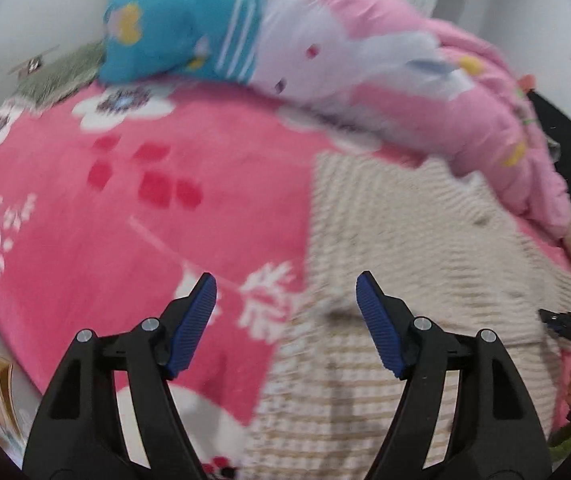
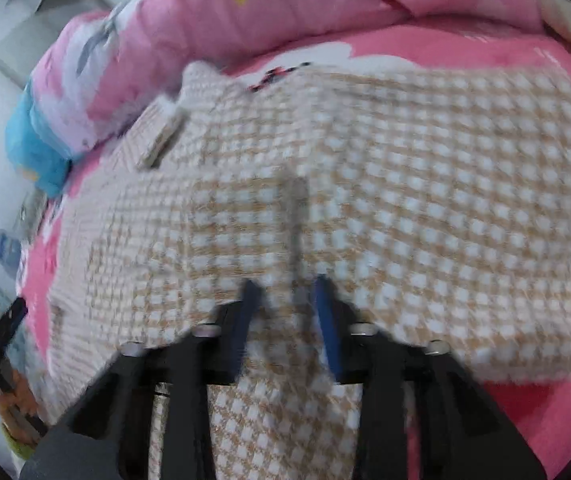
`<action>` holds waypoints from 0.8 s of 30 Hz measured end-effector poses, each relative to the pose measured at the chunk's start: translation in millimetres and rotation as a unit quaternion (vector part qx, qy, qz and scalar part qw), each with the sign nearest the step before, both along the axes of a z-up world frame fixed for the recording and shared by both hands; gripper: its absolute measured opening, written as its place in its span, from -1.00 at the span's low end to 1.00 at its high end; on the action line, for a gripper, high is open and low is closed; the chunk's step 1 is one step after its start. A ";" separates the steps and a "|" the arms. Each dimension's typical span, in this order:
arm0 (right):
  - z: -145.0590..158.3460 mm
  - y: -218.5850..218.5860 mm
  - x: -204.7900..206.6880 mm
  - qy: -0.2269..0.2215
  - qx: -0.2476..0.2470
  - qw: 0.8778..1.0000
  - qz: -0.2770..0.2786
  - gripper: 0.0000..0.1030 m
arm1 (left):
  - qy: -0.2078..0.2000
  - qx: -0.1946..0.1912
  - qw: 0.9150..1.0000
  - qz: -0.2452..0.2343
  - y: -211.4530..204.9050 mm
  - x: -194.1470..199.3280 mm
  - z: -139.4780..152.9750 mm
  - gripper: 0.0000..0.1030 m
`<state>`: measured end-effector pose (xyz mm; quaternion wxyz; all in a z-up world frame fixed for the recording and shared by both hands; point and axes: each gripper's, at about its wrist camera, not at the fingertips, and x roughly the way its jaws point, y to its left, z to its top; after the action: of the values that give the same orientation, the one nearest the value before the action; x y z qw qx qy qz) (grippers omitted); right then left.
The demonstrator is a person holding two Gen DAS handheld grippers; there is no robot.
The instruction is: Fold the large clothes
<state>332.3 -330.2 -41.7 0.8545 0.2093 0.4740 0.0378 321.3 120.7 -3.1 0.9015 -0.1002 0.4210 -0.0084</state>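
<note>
A: What's the cloth like?
B: A tan-and-white checked woven garment (image 2: 385, 184), spread flat over the fuzzy pink flowered blanket (image 1: 125, 208), its edge draped at six o'clock.
A: The grippers?
B: The left gripper (image 1: 286, 292) is spread wide, empty, above the garment's edge. The right gripper (image 2: 287, 292) is partly closed; grasp unclear through blur.
A: Anything nearby?
B: A puffy pink quilt (image 1: 405, 80) bunched at twelve o'clock.

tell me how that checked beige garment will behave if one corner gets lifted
Probably floppy: the checked garment follows the bed's curve and creases between the right hand-held gripper's jaws. It looks like a thick weave, so likely weighty and dragging. It may cling to the fuzzy pink blanket rather than slide.
</note>
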 end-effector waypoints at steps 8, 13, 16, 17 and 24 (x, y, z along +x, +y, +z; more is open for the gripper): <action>9.4 23.2 12.3 -0.001 -0.177 0.984 0.019 -0.87 | -0.024 0.034 0.999 -0.028 -25.7 10.6 4.9 0.37; 28.3 25.1 -3.9 -0.018 -0.240 0.971 -0.008 -0.61 | 0.043 0.108 0.991 -0.064 -56.3 30.4 -36.2 0.50; 55.3 34.9 -16.3 -0.075 -0.217 0.973 -0.003 -0.59 | 0.046 0.097 0.993 -0.055 -49.8 30.0 -46.3 0.61; 60.2 43.9 -15.0 -0.089 -0.202 0.975 0.018 -0.54 | 0.046 0.094 0.993 -0.052 -48.1 30.2 -46.6 0.62; 33.4 134.8 29.9 -0.118 -0.144 0.970 0.157 -0.22 | 0.053 0.103 0.992 -0.052 -47.7 32.4 -50.3 0.64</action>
<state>362.2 -195.4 -8.3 0.9091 0.0009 0.3969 0.1268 353.7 73.0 -53.4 0.8818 0.0151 0.4714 -0.0059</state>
